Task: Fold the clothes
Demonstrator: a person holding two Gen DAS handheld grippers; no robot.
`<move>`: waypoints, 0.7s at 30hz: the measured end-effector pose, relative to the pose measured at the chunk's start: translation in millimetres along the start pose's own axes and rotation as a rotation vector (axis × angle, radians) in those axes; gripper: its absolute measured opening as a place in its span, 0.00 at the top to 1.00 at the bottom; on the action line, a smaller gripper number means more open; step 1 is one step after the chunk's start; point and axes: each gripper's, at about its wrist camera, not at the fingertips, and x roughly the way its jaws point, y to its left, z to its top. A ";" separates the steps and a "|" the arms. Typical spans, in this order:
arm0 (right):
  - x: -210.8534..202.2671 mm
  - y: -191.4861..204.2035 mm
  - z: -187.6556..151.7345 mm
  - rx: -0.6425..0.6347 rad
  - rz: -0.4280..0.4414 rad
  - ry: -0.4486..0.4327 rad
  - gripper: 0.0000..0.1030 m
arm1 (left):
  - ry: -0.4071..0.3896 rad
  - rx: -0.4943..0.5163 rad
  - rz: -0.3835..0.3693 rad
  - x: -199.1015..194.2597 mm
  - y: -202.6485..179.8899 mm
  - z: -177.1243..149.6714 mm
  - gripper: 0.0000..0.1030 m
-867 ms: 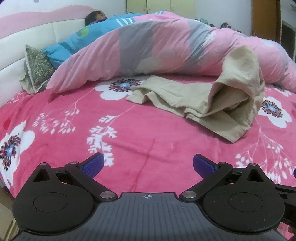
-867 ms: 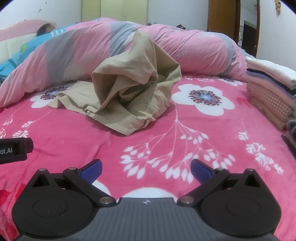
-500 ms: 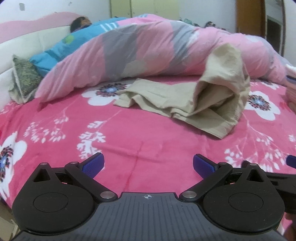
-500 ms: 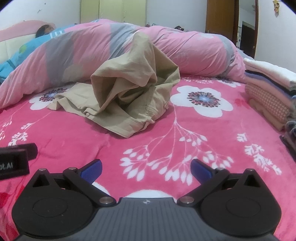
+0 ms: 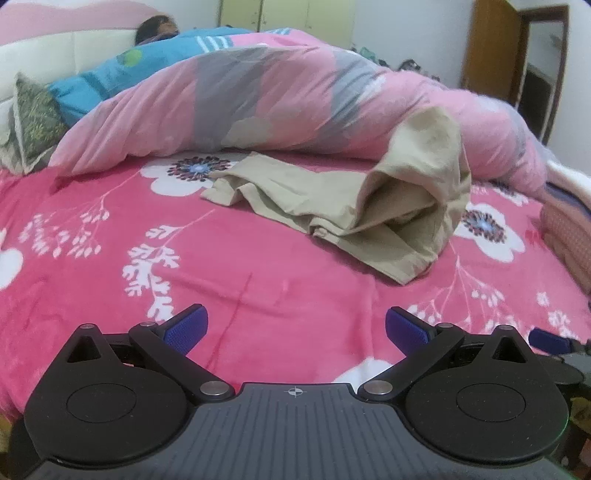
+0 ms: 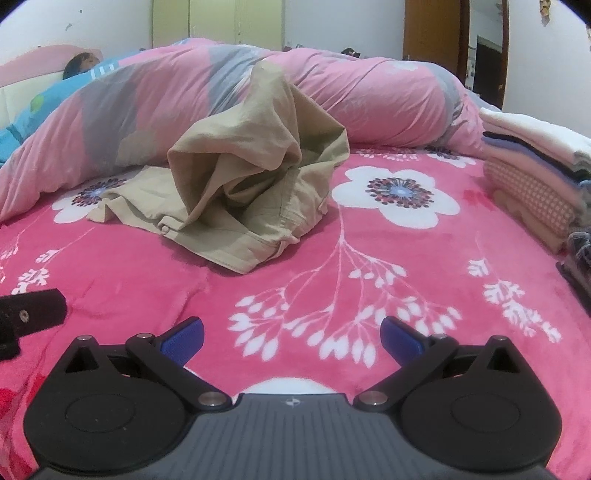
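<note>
A crumpled beige garment (image 5: 354,206) lies on the pink flowered bedspread (image 5: 258,288), its right part heaped up against the pink duvet. It also shows in the right wrist view (image 6: 240,192). My left gripper (image 5: 295,328) is open and empty, low over the bedspread in front of the garment. My right gripper (image 6: 291,338) is open and empty, also short of the garment. A blue tip of the right gripper shows at the right edge of the left wrist view (image 5: 550,339).
A big pink and grey duvet (image 6: 221,96) lies along the back of the bed, with a person (image 5: 155,27) lying at the headboard. A stack of folded clothes (image 6: 535,173) stands at the right. A green pillow (image 5: 33,122) leans at the left.
The left gripper has turned to the right and come a bit closer, so the garment sits more central in its view. The right gripper moved slightly forward. Both stay open.
</note>
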 end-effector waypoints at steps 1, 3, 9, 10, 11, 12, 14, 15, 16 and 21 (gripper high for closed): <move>-0.4 -0.6 0.1 0.002 -0.001 -0.001 0.00 | -0.005 -0.002 0.007 -0.2 0.2 0.0 0.00; -1.1 -1.7 0.5 0.007 0.000 -0.002 0.00 | -0.012 0.002 0.028 -0.3 -0.3 1.0 0.00; -3.0 -1.8 2.7 0.005 0.004 -0.009 0.00 | -0.011 0.001 0.073 0.0 3.8 -0.1 0.00; -3.3 -1.5 3.1 0.004 0.004 -0.011 0.00 | -0.016 0.000 0.081 -0.6 4.4 -0.5 0.00; -3.5 -1.2 3.5 0.003 0.005 -0.012 0.00 | -0.027 0.001 0.094 -1.9 4.3 -0.9 0.00; -3.8 -1.0 3.9 0.002 0.005 -0.013 0.00 | -0.040 0.005 0.105 -3.3 3.9 -0.8 0.00; -4.3 -0.4 4.7 -0.001 0.006 -0.016 0.00 | -0.050 0.018 0.116 -4.2 3.4 -0.1 0.00; -4.5 -0.1 5.1 -0.002 0.007 -0.017 0.00 | -0.051 0.022 0.121 -4.0 3.5 0.5 0.00; -4.8 0.2 5.5 -0.003 0.008 -0.018 0.00 | -0.051 0.026 0.123 -3.8 3.6 0.7 0.00; -6.1 1.4 6.0 -0.004 0.009 -0.024 0.00 | -0.047 0.037 0.128 -2.4 2.8 0.3 0.00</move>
